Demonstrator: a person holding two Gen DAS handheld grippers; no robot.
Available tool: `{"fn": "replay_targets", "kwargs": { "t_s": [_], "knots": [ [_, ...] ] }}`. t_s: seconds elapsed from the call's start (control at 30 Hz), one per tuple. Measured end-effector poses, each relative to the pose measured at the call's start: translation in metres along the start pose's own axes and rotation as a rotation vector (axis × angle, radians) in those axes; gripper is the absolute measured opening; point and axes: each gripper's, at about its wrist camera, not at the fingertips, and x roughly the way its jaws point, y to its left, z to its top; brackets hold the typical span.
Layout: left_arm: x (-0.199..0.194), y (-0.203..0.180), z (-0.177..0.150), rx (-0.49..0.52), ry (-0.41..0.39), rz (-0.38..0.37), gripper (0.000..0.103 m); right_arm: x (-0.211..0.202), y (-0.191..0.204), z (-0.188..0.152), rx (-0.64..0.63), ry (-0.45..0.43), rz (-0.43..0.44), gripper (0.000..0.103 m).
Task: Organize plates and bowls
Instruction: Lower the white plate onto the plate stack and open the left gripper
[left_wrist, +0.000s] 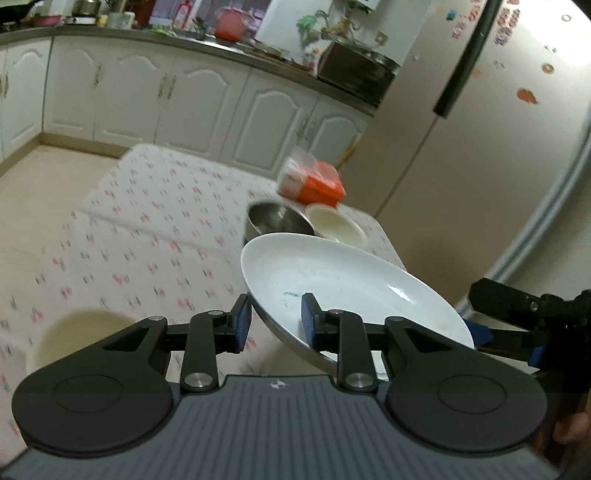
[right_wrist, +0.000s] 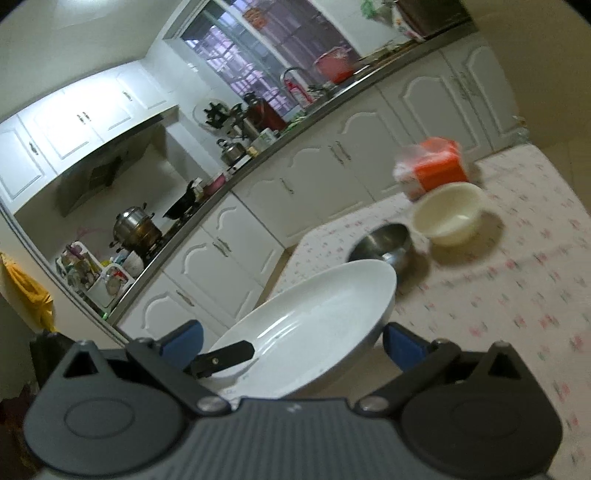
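Left wrist view: the left gripper (left_wrist: 275, 319) has its jaws clamped on the tilted white plate (left_wrist: 332, 280); the right gripper (right_wrist: 293, 343) has its jaws spread around the plate, and I cannot tell whether they grip it.

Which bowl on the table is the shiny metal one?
The silver steel bowl, sitting just behind the white plate. The round bowl beside it, by the orange box, is cream-coloured and dull.

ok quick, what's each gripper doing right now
left gripper: closed on the near rim of the white plate, holding it tilted.
right gripper: open wide, pads either side of the plate, one pad visibly clear of it.
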Motion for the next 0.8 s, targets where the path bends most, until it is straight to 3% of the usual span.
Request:
{"fn": "replay_targets", "kwargs": {
  "t_s": [0.43, 0.8],
  "knots": [
    [0.022, -0.018, -0.036, 0.055, 0.036, 0.017, 0.029, -0.036, -0.034, -0.049, 0.102, -0.034, -0.040, 0.103],
    [0.009, -0.028, -0.065, 0.058, 0.066, 0.043, 0.029, -0.039, -0.033, -0.065, 0.051, -0.041, -0.055, 0.103]
  ]
}}
